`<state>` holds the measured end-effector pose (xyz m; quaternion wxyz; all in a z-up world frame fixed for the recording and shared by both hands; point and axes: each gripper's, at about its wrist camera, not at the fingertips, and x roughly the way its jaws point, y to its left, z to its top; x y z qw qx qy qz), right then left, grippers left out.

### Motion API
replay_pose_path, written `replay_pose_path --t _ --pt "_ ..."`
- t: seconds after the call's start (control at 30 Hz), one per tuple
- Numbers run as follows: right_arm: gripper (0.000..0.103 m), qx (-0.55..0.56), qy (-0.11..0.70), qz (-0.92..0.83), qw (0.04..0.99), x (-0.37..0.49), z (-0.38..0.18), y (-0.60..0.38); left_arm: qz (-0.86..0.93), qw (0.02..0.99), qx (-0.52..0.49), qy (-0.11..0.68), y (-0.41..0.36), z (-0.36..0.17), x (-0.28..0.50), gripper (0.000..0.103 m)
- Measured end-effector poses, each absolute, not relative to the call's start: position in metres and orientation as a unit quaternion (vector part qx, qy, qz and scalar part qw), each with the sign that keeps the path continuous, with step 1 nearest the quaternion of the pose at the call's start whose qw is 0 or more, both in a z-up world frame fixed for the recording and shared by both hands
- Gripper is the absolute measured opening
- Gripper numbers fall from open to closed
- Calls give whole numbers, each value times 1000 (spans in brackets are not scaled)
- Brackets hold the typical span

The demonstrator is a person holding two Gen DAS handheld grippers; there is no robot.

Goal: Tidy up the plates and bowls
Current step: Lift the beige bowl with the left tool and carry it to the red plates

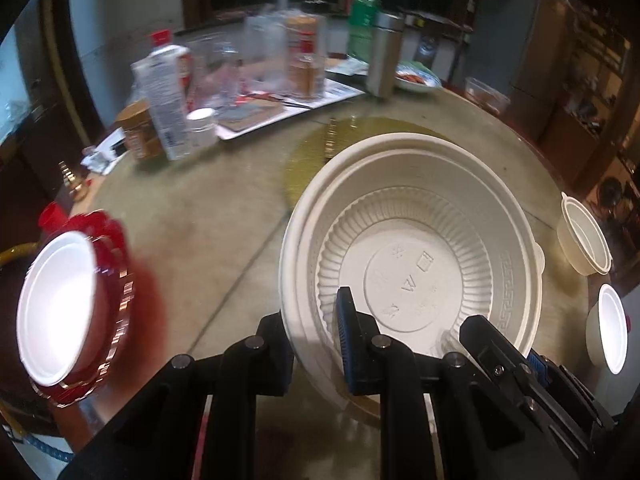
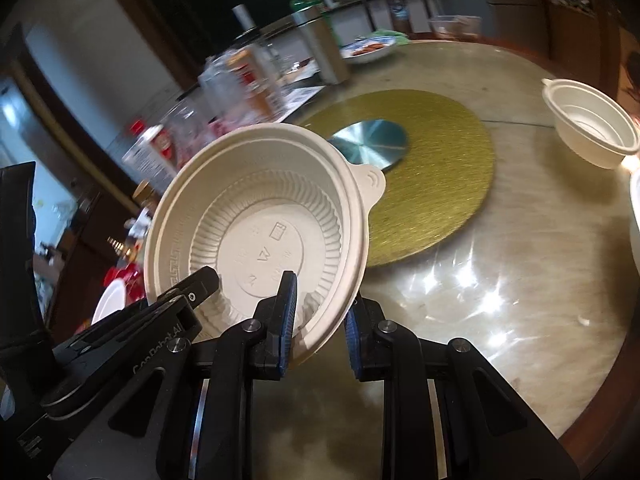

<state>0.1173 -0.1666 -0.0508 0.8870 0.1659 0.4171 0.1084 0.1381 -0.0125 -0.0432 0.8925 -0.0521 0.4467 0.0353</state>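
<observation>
A cream plastic bowl (image 1: 412, 240), ribbed inside, is held tilted above the round table; it seems nested in a second one. My left gripper (image 1: 316, 344) straddles its near rim, one finger inside and one outside. My right gripper (image 2: 320, 320) straddles the opposite rim of the same bowl (image 2: 260, 216); a gap shows beside its right pad. The right gripper's fingers (image 1: 500, 344) show in the left wrist view. Another cream bowl (image 2: 592, 124) sits at the table's right edge, also in the left wrist view (image 1: 584, 236). A white bowl (image 1: 56, 312) rests in a red dish at left.
A gold turntable mat (image 2: 440, 184) with a metal disc (image 2: 370, 142) lies mid-table. Bottles, jars and a tray (image 1: 248, 80) crowd the far side, with a steel flask (image 1: 386, 54) and a food plate (image 1: 418, 78). A white cup (image 1: 608, 328) stands at right.
</observation>
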Motion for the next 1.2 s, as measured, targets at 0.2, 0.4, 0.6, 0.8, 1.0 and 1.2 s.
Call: replay_pose_path --t 0.2,0.4,0.6,0.8,1.0,1.2 --pt "22 142 419 127 888 105 -51 -138 49 893 -68 442 14 -44 119 18" --pt "22 128 425 127 887 97 -56 -130 45 891 -77 446 25 -51 110 18" --pt "22 119 430 128 886 93 -58 -126 44 888 -85 450 30 -56 104 19" --pt "22 106 431 138 885 89 -58 -113 50 886 -97 450 41 -56 95 19" --pt "22 90 431 156 884 84 -58 -95 62 885 -112 448 60 -57 85 19" --pt "22 69 426 179 884 77 -52 -70 81 886 -129 438 81 -53 73 19"
